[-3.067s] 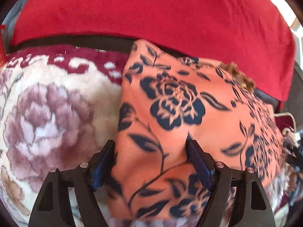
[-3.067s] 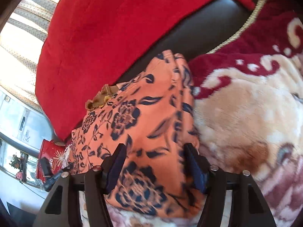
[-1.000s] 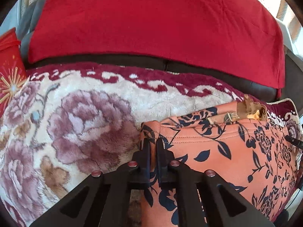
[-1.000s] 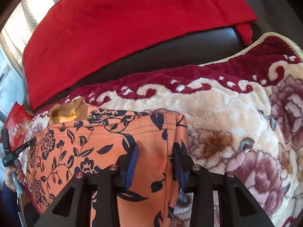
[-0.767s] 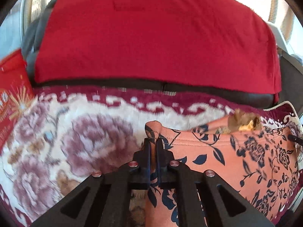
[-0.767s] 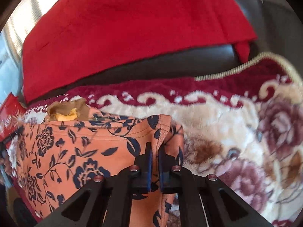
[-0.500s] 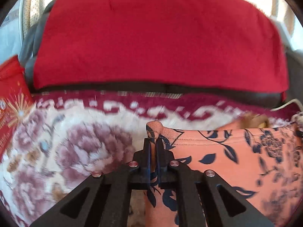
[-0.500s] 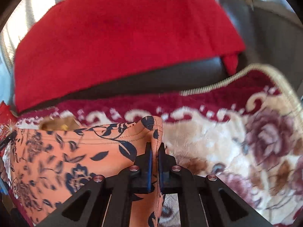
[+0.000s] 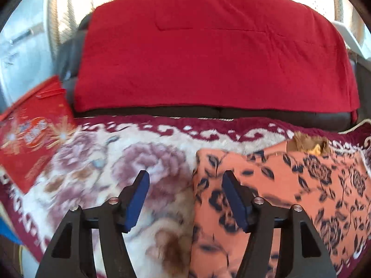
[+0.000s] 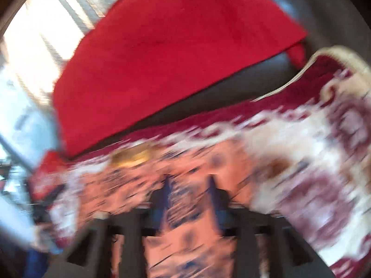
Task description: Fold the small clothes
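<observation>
1. The orange floral garment point(image 9: 278, 185) is lying flat on the plush flowered blanket point(image 9: 104, 162), over toward the right side of the sofa seat, with its near-left corner sitting just ahead of the left tongs point(image 9: 184, 180).
2. The left tongs are standing apart and holding nothing; the right blue pad point(image 9: 234, 199) is hanging over the cloth's left edge while the other pad is over bare blanket.
3. The right wrist view is badly smeared, but the right tongs point(image 10: 189, 185) seem to be parted with orange cloth showing between them; whether they are touching it I cannot tell.
4. A brown-and-yellow scrap point(image 9: 306, 142) is peeking out at the garment's far edge, below the red throw point(image 9: 208, 51) draped on the sofa back.
5. The cloth is looking thin, light and limp, so it is likely to sag and drag on the fuzzy pile rather than slide.
6. Pinching at the stitched corners or hem is probably giving the firmest hold, since a mid-panel pinch risks gathering several layers.
</observation>
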A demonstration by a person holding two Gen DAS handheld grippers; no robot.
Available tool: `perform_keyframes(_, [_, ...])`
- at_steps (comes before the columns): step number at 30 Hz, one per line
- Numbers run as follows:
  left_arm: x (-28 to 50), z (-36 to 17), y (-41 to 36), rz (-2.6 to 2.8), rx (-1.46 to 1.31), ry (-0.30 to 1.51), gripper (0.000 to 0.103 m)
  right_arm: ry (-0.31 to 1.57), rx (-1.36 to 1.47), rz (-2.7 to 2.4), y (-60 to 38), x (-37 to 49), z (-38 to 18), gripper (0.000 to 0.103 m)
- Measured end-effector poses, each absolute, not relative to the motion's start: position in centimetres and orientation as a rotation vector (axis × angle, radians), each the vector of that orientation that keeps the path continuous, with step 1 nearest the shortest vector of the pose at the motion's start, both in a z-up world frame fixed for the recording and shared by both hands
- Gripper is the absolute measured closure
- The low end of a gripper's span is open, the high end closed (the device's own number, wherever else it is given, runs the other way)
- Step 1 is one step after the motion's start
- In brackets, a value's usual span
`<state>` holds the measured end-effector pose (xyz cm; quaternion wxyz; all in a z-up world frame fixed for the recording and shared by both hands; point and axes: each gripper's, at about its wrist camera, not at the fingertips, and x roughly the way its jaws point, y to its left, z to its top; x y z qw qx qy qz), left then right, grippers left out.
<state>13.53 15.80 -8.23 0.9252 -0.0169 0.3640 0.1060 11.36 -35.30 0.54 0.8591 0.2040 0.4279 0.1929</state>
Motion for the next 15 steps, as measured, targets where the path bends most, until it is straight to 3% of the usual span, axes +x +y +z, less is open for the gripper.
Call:
perform_keyframes(3, [11.1,-8.7,14.7,0.205,-0.040,0.774,0.035,0.969,0.433,0.389,-34.4,9.7,-3.1,0.016])
perform_keyframes(6, [10.1,-9.5,13.7,0.194,-0.046,0.803,0.035,1.006,0.510,0.323,-35.9,9.3,-5.9,0.030])
perform_keyframes(12, [8.5,-9.6,12.8,0.187,-0.057,0.800,0.035,0.941,0.466,0.367,-34.7,7.9,-1.6,0.027])
perform_keyframes(15, [8.3,-9.6,12.8,0.189,-0.075,0.803,0.035,0.978,0.443,0.346,-34.5,7.9,-2.9,0.027])
